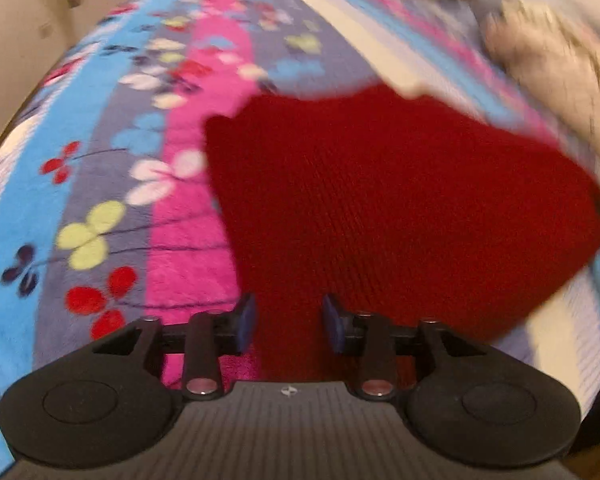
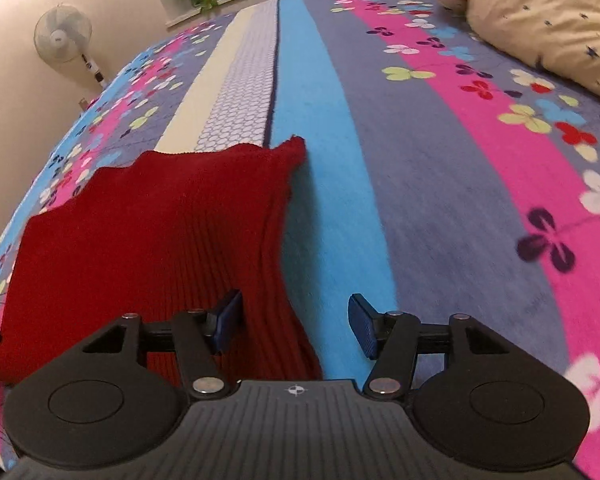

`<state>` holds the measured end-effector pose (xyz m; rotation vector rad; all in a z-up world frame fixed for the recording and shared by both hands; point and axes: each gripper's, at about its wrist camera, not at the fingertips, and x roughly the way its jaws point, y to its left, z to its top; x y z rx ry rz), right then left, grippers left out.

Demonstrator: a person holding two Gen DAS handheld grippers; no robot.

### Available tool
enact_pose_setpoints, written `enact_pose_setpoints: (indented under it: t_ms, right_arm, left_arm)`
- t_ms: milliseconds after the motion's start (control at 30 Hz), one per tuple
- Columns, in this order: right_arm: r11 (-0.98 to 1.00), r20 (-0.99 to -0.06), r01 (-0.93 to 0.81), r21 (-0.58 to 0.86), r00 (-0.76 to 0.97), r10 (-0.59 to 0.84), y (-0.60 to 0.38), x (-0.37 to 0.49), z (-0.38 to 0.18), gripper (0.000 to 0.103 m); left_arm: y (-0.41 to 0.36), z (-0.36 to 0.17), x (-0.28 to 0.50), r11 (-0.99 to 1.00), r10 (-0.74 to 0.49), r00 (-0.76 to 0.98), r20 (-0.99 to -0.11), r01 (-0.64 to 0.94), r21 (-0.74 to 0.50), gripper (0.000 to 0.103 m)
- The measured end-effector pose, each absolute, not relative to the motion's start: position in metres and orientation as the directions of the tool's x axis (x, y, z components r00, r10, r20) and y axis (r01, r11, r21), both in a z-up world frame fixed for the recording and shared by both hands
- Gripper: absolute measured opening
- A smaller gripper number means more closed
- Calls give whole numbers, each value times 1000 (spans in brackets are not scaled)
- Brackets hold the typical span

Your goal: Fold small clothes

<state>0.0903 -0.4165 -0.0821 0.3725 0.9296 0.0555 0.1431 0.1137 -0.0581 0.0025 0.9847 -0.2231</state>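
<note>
A dark red ribbed knit garment (image 2: 148,240) lay flat on the striped, flower-patterned fleece blanket (image 2: 440,168), near both claws, with the left gripper (image 1: 288,322) and right gripper (image 2: 296,326) each spread apart above its near edge, pinching nothing.

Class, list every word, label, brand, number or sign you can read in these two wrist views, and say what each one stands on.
No readable words or numbers in either view.
Left gripper body: a small round crosshair mark, no letters.
Right gripper body: the same crosshair mark, no letters.
Fan hub: a dark badge, too small to read.
Red knit garment and floral blanket: no text.
</note>
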Motion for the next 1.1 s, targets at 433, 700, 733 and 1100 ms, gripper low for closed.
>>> enact_pose_setpoints:
  t_ms: [433,700,733,1100]
  right_arm:
    - [910,-736,123,397,634,236,-395,54,-87,24]
    - [826,-587,108,553,755,294,-408,14,-42,18]
    - [832,-603,111,543,742,294,-407,10,-41,18]
    - [890,-771,254,378,618,152,-396,9,-61,35]
  left_arm:
    - [124,-82,117,940,-283,484,-828,-31,-339,22]
    - [169,-17,75,877,-291,696,-656,-80,-474,14]
    - [173,-20,73,881,-268,678,-685,-114,-459,14]
    - [136,-13,65,967,-73,711,-700,-122,-225,23]
